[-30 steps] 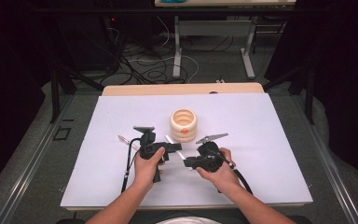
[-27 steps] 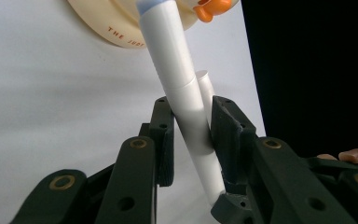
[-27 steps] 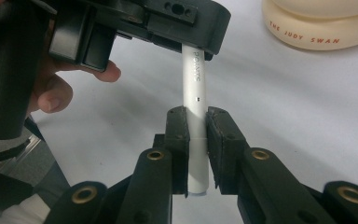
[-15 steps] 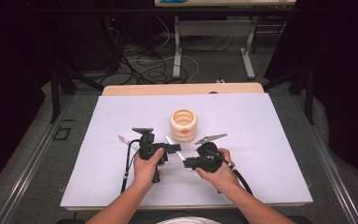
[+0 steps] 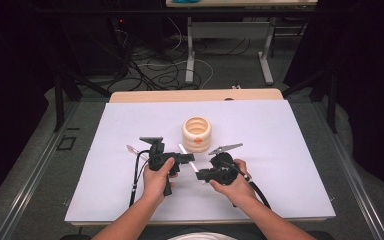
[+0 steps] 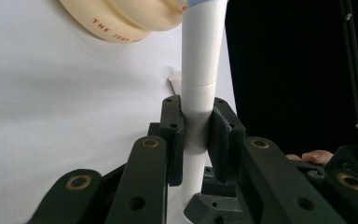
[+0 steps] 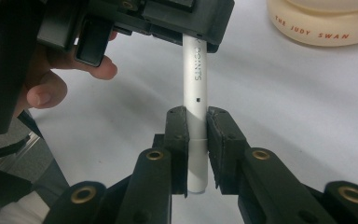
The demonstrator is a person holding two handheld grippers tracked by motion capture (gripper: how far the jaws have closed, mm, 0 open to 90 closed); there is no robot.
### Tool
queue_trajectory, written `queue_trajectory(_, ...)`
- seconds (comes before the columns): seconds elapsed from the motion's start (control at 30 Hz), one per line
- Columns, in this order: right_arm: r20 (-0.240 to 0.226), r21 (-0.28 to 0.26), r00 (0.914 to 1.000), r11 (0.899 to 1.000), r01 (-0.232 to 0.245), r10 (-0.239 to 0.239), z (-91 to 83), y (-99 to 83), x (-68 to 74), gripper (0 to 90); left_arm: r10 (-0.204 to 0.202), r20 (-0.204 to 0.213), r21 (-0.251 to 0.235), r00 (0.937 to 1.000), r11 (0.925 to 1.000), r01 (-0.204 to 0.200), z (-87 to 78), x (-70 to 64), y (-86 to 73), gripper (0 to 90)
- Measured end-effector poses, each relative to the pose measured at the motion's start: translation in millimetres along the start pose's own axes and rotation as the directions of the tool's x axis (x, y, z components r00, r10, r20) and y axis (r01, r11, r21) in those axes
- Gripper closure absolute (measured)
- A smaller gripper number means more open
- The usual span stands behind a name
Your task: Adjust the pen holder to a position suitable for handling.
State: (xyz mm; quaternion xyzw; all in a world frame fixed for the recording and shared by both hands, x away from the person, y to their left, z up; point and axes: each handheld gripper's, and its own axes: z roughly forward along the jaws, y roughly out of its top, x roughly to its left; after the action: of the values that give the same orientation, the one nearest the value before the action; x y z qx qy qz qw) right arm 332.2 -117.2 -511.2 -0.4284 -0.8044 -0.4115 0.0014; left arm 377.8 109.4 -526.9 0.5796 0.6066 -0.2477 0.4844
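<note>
A white pen (image 5: 186, 151) hangs just above the white sheet, in front of a cream ribbed cup (image 5: 197, 133). Both grippers hold it. My left gripper (image 5: 189, 158) is shut on one part of the barrel, and in the left gripper view the pen (image 6: 200, 65) rises between the jaws toward the cup (image 6: 121, 18). My right gripper (image 5: 202, 175) is shut on the other end. In the right gripper view the pen (image 7: 195, 79), with grey print on it, runs from my right gripper (image 7: 196, 140) up into the left gripper (image 7: 168, 18).
A white sheet (image 5: 280, 150) covers most of the wooden table (image 5: 195, 95). The person's hand (image 7: 46, 88) wraps the left gripper. Cables (image 5: 135, 180) trail back from both grippers. Beyond the table are floor cables and metal desk legs (image 5: 190, 50).
</note>
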Motion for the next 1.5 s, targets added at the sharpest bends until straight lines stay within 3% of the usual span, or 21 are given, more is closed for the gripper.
queue_trajectory(0.1,-0.004,0.036,1.0,0.999,-0.008,0.008,-2.9,1.3,-1.0,76.4,0.042,-0.025,-0.015,0.9988,0.999,-0.042,-1.7,-3.7,1.2,78.0)
queue_trajectory(0.17,-0.005,0.014,0.9999,1.0,-0.013,0.013,-1.9,0.3,-1.6,75.1,0.034,-0.022,-0.027,0.9992,0.9991,-0.034,-3.2,-7.4,2.9,78.0)
queue_trajectory(0.3,-0.006,0.051,0.9999,0.999,-0.014,0.014,-3.8,0.1,-1.1,72.7,0.071,-0.047,-0.049,0.9964,0.9961,-0.073,-7.3,-12.4,6.7,78.0)
queue_trajectory(0.33,-0.006,0.033,0.9999,0.999,-0.013,0.014,-2.5,-0.7,-1.2,72.1,0.083,-0.054,-0.053,0.995,0.9948,-0.086,-8.9,-13.9,7.7,78.0)
queue_trajectory(0.4,-0.006,0.036,0.9999,0.999,-0.014,0.014,-2.7,-1.1,-1.5,70.7,0.127,-0.075,-0.064,0.9891,0.9892,-0.132,-12.4,-15.8,9.9,78.0)
queue_trajectory(0.53,-0.006,0.044,0.9999,0.999,-0.014,0.014,-2.8,-1.8,-2.6,67.8,0.154,-0.089,-0.095,0.9841,0.9821,-0.162,-17.5,-24.4,12.6,78.0)
queue_trajectory(0.67,0.003,0.067,1.0,0.998,-0.003,0.002,-4.7,-2.1,-4.0,65.4,0.2,-0.11,-0.11,0.9737,0.9712,-0.212,-22.2,-33.9,17.9,78.0)
queue_trajectory(0.73,0.006,0.046,0.9999,0.999,-0.014,0.013,-3.8,-3.4,-4.5,64.2,0.212,-0.117,-0.128,0.9701,0.9655,-0.227,-24.6,-40.5,20.8,77.9)
queue_trajectory(0.87,0.005,0.028,0.9999,1.0,0.013,-0.013,-3.5,-4.0,-8.7,61.5,0.261,-0.137,-0.146,0.9557,0.9488,-0.28,-30.1,-53.2,28.9,78.0)
queue_trajectory(0.9,0.014,0.064,0.9999,0.998,0.006,-0.007,-6.2,-3.3,-8.3,60.7,0.263,-0.14,-0.16,0.9546,0.9453,-0.284,-30.4,-57.1,30.7,78.0)
queue_trajectory(1.0,0.014,0.058,0.9997,0.998,0.02,-0.021,-6.2,-3.9,-10.1,58.3,0.299,-0.161,-0.17,0.9405,0.9304,-0.325,-33.0,-66.1,37.2,78.0)
queue_trajectory(1.1,0.007,0.022,0.9996,0.999,0.027,-0.027,-3.9,-5.3,-11.5,56.0,0.328,-0.174,-0.17,0.9287,0.919,-0.356,-35.9,-73.1,44.3,77.9)
queue_trajectory(1.13,0.011,0.042,0.9994,0.999,0.032,-0.032,-4.9,-4.8,-11.7,55.0,0.322,-0.174,-0.18,0.9305,0.9187,-0.352,-35.4,-76.0,45.9,77.9)
queue_trajectory(1.17,0.011,0.052,0.9992,0.998,0.037,-0.038,-5.3,-4.7,-12.0,54.0,0.329,-0.18,-0.18,0.9271,0.9156,-0.36,-35.8,-78.0,47.9,77.9)
queue_trajectory(1.23,0.011,0.025,0.9987,0.998,0.049,-0.049,-3.5,-5.7,-13.0,52.4,0.35,-0.199,-0.176,0.9152,0.9059,-0.385,-37.1,-81.3,52.0,78.0)
queue_trajectory(1.3,0.006,0.032,0.9982,0.998,0.059,-0.059,-3.4,-5.7,-13.6,50.9,0.367,-0.216,-0.186,0.9047,0.8942,-0.407,-37.2,-84.2,55.4,78.0)
queue_trajectory(1.37,0.002,0.021,0.9978,0.998,0.066,-0.066,-2.6,-6.2,-13.9,49.5,0.376,-0.225,-0.195,0.8991,0.8866,-0.419,-37.1,-87.3,58.6,78.0)
queue_trajectory(1.43,0.006,0.015,0.9966,0.997,0.082,-0.082,-1.9,-6.4,-13.4,48.6,0.394,-0.234,-0.191,0.8885,0.8773,-0.44,-37.5,-89.6,61.6,78.0)
queue_trajectory(1.47,0.006,0.018,0.9955,0.995,0.094,-0.094,-1.5,-6.6,-13.1,47.9,0.392,-0.24,-0.205,0.8883,0.8741,-0.441,-36.0,-90.8,62.1,77.9)
queue_trajectory(1.5,0.01,0.037,0.9941,0.994,0.107,-0.108,-1.5,-6.4,-12.6,46.7,0.4,-0.244,-0.209,0.8835,0.8681,-0.451,-35.2,-91.6,63.1,77.9)
